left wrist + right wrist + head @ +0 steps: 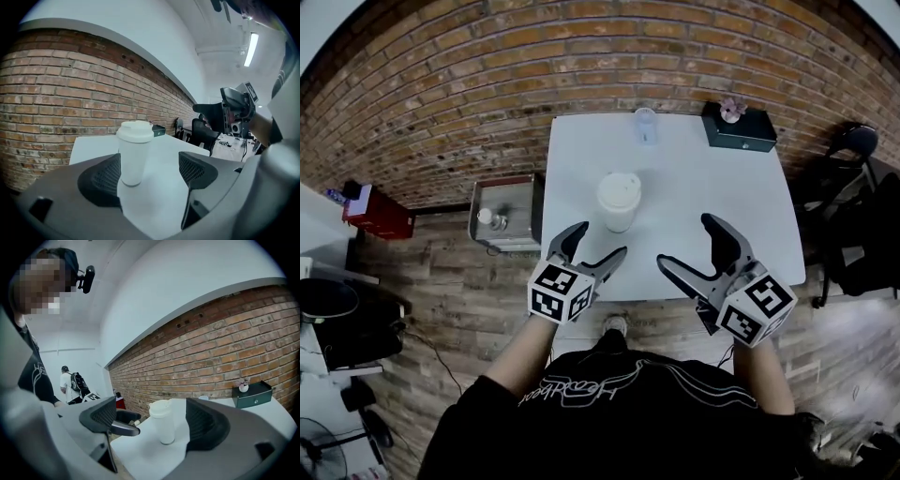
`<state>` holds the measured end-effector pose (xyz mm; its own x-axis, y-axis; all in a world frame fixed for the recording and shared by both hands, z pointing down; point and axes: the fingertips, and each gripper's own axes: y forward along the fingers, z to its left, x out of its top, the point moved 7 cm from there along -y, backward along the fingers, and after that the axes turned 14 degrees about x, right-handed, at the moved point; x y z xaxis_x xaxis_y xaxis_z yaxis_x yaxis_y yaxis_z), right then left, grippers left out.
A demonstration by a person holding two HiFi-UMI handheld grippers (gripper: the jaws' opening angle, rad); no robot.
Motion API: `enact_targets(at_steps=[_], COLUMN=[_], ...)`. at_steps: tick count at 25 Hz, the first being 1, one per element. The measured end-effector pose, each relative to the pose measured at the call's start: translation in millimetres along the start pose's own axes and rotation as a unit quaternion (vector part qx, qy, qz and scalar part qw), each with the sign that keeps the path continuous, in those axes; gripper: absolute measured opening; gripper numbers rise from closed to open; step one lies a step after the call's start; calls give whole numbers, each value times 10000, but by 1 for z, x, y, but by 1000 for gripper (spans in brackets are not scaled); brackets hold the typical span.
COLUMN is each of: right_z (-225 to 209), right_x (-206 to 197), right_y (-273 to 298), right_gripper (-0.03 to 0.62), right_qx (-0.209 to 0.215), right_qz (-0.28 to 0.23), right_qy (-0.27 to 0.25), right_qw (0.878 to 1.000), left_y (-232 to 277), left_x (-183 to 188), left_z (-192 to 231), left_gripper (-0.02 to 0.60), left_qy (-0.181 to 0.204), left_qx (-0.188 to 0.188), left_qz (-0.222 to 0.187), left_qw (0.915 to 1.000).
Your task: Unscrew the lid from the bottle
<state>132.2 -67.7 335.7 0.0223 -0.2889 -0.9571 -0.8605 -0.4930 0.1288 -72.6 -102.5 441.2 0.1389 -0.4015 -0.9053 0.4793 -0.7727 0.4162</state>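
Bottle (619, 208): white, upright, centre of head view, standing on the white tabletop (750, 192). Lid (619, 187) on, sitting flush on top.

Left tool (600, 241): lower left of centre, jaws spread wide, nothing between them. Bottle is just past its tips, not touching. In the left gripper view the bottle (132, 159) sits ahead of the left tool (149, 172), closer to the jaw at frame left, with a clear gap and the lid (135, 131) on.

Right tool (686, 242): lower right of centre, jaws also spread, empty, off to the right of the bottle and apart from it. In the right gripper view the bottle (164, 426) appears between the two jaw tips of the right tool (151, 420) but further out on the tabletop, no contact. Lid (160, 408) visible on top there too.

Both tools hang over the tabletop's near edge.

Further out:
- clear cup (645, 125) at the far edge, top centre
- dark green box (741, 131) in the upper right corner of the tabletop, small flower pot (732, 110) on it
- metal crate (506, 211) on the wooden floor, left of the tabletop
- brick wall (487, 84) across the top
- chair (853, 145) at the right edge
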Motion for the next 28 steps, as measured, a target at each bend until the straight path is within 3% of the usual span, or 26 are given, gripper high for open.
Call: enact_targets(at_steps=[3, 8, 12, 21, 28], right_z=[-11, -28, -39, -52, -60], right_x=[-1, -8, -11, -18, -33], right_y=[12, 34, 51, 90, 125], right_gripper=[442, 442, 440, 439, 433], right_qx=[-54, -89, -131, -149, -387], right_qz=[103, 160, 300, 711, 998], right_qy=[-1, 104, 147, 136, 42], right_qw=[9999, 9998, 9994, 9973, 9942], left_y=[25, 57, 76, 90, 90], left_x=[-6, -10, -9, -7, -11], left_z=[13, 27, 28, 33, 33], left_gripper=[382, 382, 380, 379, 360], left_qy=[-117, 189, 299, 490, 548], left_qx=[-126, -120, -359, -826, -932], left_qz=[112, -14, -141, -249, -308], left_qw=[9998, 9997, 9988, 9951, 9937])
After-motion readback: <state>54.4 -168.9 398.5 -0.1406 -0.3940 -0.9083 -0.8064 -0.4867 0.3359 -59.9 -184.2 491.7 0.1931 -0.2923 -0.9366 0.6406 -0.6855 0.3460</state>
